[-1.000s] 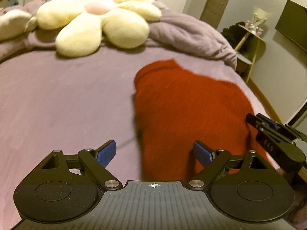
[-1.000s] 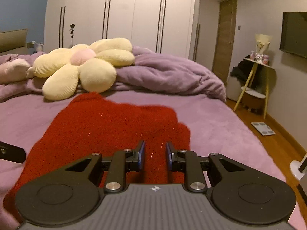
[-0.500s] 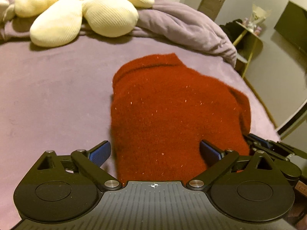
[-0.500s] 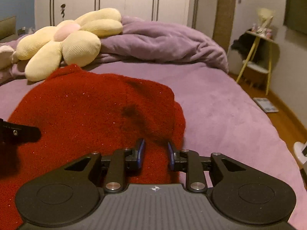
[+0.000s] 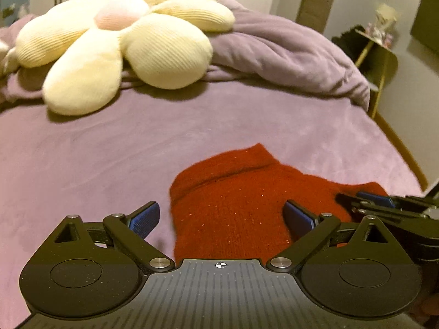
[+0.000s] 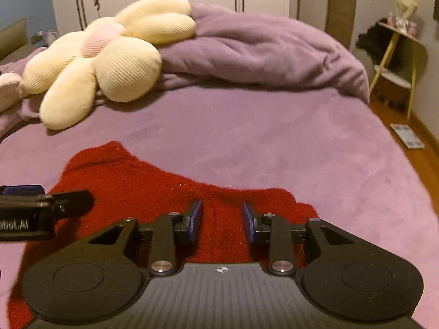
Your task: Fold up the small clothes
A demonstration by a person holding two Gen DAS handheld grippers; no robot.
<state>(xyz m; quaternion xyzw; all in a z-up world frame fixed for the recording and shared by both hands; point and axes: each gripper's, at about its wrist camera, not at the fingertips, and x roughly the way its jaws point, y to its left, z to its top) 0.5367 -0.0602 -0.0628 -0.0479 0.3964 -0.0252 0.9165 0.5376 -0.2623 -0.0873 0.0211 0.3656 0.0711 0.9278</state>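
Both wrist views skim low, sharing the red garment and flower pillow.

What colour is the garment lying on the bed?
Dark red knit garment, with no pattern visible; the left wrist view shows it best.

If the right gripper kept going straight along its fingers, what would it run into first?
Most likely the red knit garment: the right gripper, jaws partly open, points across its near part. Beyond lies bare purple bed cover, then the bunched purple blanket. Its height above the garment is unclear.
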